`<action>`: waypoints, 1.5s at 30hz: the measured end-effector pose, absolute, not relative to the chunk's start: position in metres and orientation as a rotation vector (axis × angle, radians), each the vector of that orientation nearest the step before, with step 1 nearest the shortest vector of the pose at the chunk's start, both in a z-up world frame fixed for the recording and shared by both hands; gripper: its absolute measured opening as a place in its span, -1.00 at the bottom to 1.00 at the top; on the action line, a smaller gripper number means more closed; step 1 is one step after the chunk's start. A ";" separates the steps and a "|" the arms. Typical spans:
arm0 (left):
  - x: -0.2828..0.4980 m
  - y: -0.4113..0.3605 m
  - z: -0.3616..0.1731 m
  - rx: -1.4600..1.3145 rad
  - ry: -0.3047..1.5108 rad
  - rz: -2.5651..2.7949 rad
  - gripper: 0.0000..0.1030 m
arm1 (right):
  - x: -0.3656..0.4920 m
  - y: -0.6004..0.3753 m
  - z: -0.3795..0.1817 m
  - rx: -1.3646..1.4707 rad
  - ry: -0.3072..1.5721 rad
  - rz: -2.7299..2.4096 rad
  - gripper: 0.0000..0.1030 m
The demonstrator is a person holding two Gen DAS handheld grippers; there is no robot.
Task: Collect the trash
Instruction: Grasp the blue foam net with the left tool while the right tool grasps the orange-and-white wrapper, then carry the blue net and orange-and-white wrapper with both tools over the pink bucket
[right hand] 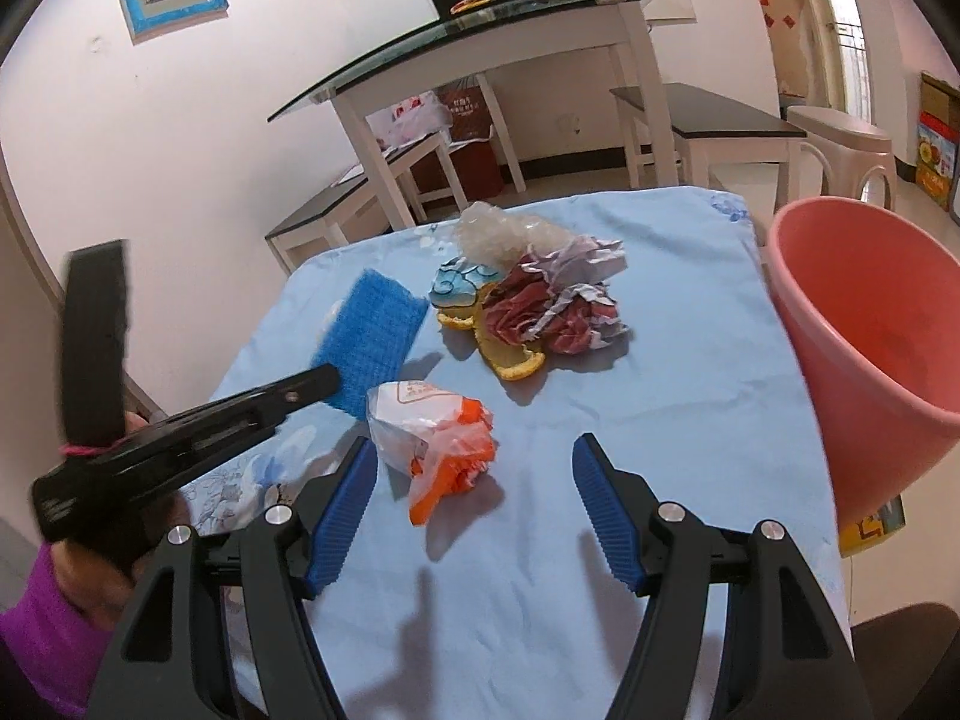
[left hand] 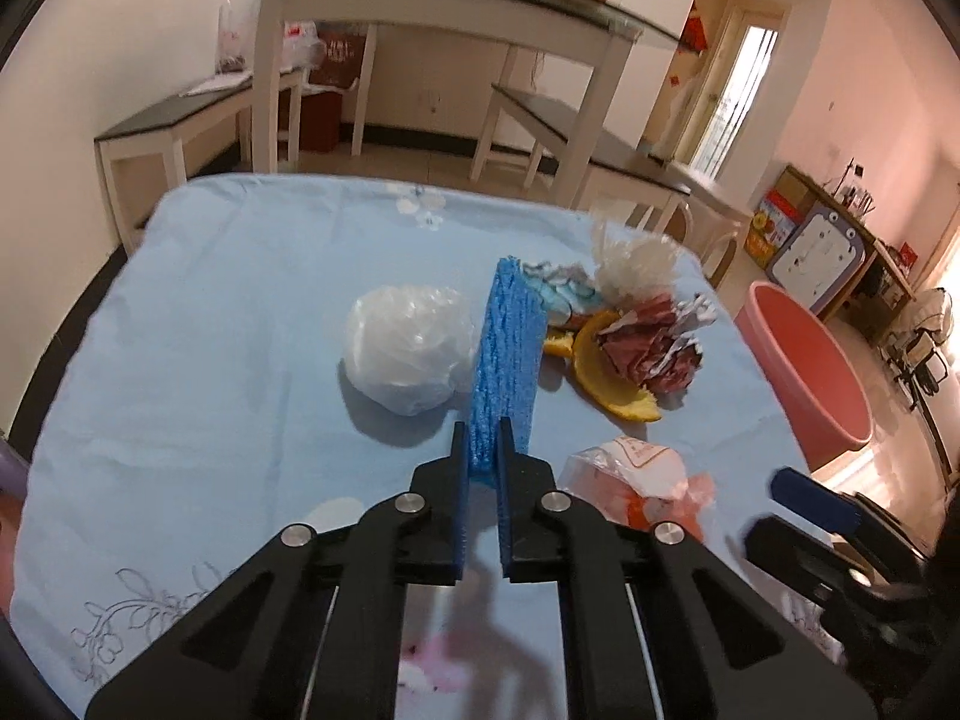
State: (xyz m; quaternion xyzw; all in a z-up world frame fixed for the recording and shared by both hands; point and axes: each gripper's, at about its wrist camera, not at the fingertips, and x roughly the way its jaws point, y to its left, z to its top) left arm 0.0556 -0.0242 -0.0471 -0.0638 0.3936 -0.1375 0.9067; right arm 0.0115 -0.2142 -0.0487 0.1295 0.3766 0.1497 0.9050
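Fingers first: the left gripper [left hand: 483,450] is clamped on a blue sponge [left hand: 507,354], which stands on edge between its blue pads, while the right gripper [right hand: 474,480] has its fingers spread wide with nothing between them, hovering over the cloth.

Both work above a table covered in a light blue tablecloth [right hand: 660,372]. Off its right edge sits a pink basin [right hand: 870,324], tilted toward the table in the right wrist view. A white plastic bag [left hand: 408,348], bunched into a ball, lies just left of the sponge. Right of the sponge is a loose heap of trash: a crumpled red and white paper [right hand: 552,312], a clear crinkled plastic wrap [right hand: 504,234] behind it, a small blue and white wrapper [right hand: 459,288], and yellow orange peel [right hand: 516,360] partly under the paper. Nearer the right gripper, just ahead of its left finger, lies an orange and white plastic bag [right hand: 438,438], apart from the heap.
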 end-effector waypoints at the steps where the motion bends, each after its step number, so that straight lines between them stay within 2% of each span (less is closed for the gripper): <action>1: 0.053 -0.022 -0.045 -0.133 0.802 -0.285 -0.86 | 0.015 -0.212 -0.049 0.266 0.784 0.314 0.30; 12: 0.035 0.001 -0.029 -0.186 0.753 -0.300 -0.86 | 0.048 -0.183 -0.065 0.203 0.878 0.313 0.35; 14: 0.034 0.003 -0.030 -0.191 0.754 -0.299 -0.86 | 0.051 -0.179 -0.069 0.194 0.894 0.316 0.29; 16: 0.034 0.005 -0.031 -0.198 0.757 -0.299 -0.86 | 0.051 -0.175 -0.071 0.187 0.905 0.331 0.09; 19: 0.034 0.007 -0.031 -0.202 0.757 -0.297 -0.86 | 0.049 -0.170 -0.070 0.173 0.900 0.341 -0.06; 24: 0.031 0.009 -0.029 -0.203 0.748 -0.301 -0.86 | 0.045 -0.171 -0.068 0.178 0.890 0.338 -0.20; 45: 0.007 -0.022 0.003 -0.174 0.675 -0.315 -0.86 | 0.009 -0.231 -0.033 0.292 0.749 0.291 -0.22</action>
